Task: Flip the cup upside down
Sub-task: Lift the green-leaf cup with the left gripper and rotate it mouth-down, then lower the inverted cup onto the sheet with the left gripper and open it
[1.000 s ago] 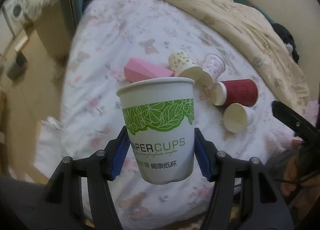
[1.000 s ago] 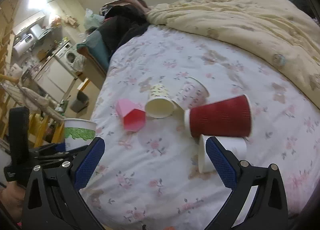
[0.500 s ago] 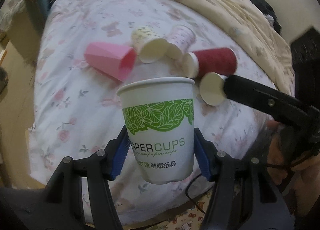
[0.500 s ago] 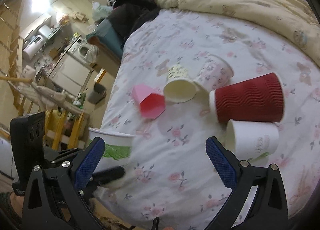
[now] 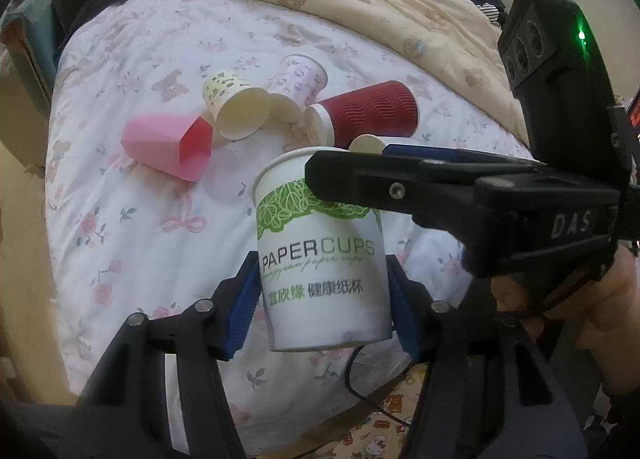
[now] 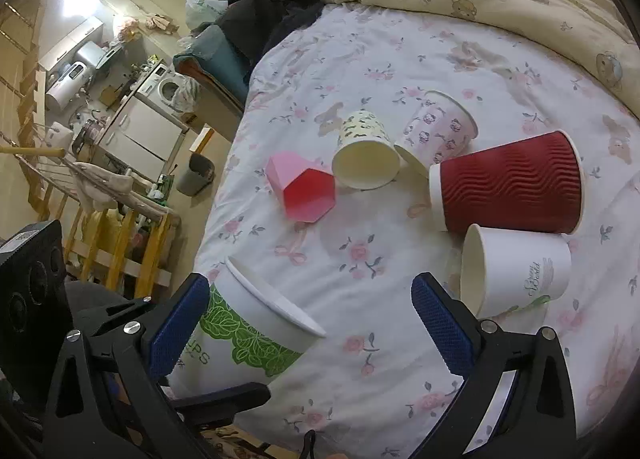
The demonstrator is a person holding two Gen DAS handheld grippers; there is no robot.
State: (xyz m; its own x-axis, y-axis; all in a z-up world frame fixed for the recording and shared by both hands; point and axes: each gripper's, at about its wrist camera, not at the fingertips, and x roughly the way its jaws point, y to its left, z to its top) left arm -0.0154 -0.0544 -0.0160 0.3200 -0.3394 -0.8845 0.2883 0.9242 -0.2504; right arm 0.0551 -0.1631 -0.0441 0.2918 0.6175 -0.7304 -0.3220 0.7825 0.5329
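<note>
plain white cup [image 5: 366,144] mostly hidden behind right gripper [image 5: 348,167], paper cup [image 5: 322,259] rim partly covered

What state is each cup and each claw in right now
Green leaf paper cup: held off the bed, rim up, tilted.
Left claw: shut on the cup's lower body.
Right claw: open, astride the cup's rim.
Pink cup: on its side.
Yellow patterned cup: on its side.
Pink cartoon cup: on its side.
Red ribbed cup: on its side.
White cup: on its side.
</note>
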